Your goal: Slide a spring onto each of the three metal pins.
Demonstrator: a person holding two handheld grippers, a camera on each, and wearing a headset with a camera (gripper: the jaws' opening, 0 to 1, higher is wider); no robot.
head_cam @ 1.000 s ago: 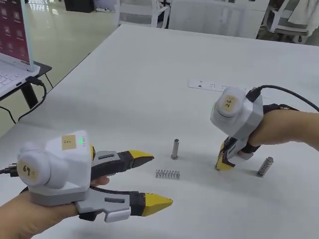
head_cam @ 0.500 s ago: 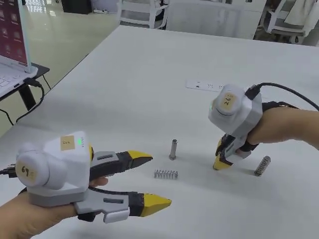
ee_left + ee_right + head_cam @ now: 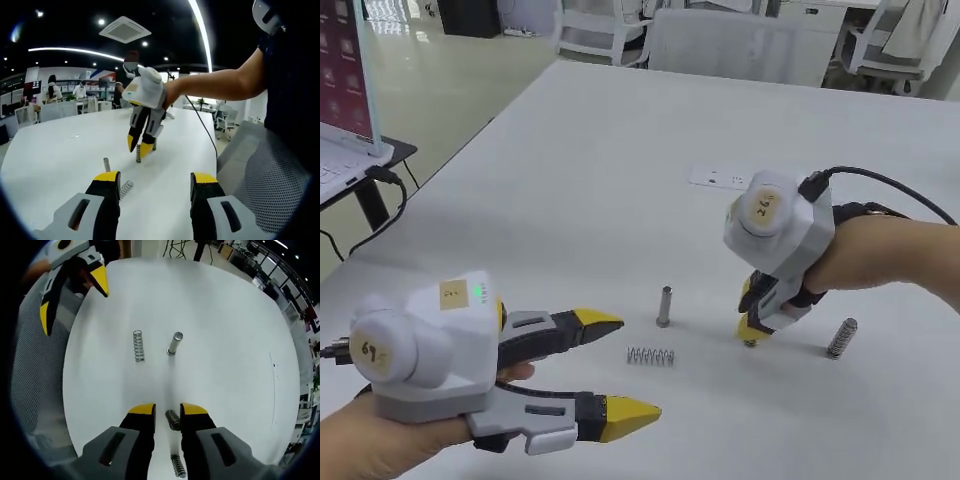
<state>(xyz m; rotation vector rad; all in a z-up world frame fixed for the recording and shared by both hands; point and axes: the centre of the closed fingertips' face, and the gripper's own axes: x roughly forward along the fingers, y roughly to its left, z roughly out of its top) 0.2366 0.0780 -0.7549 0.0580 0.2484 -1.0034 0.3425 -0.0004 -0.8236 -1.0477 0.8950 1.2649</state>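
Risk: right gripper (image 3: 752, 330) jaws slack astride sprung pin (image 3: 172, 420); lifting off could snag it, tipping it. Left gripper (image 3: 638, 365) gapes, empty. Loose spring (image 3: 651, 356) lies near bare pin (image 3: 664, 306).

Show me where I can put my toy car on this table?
The big bare stretch of table, left of the power strip and beyond the bare pin, is free. It is crowded closer in, around that pin, the loose spring, the left gripper and the right gripper.
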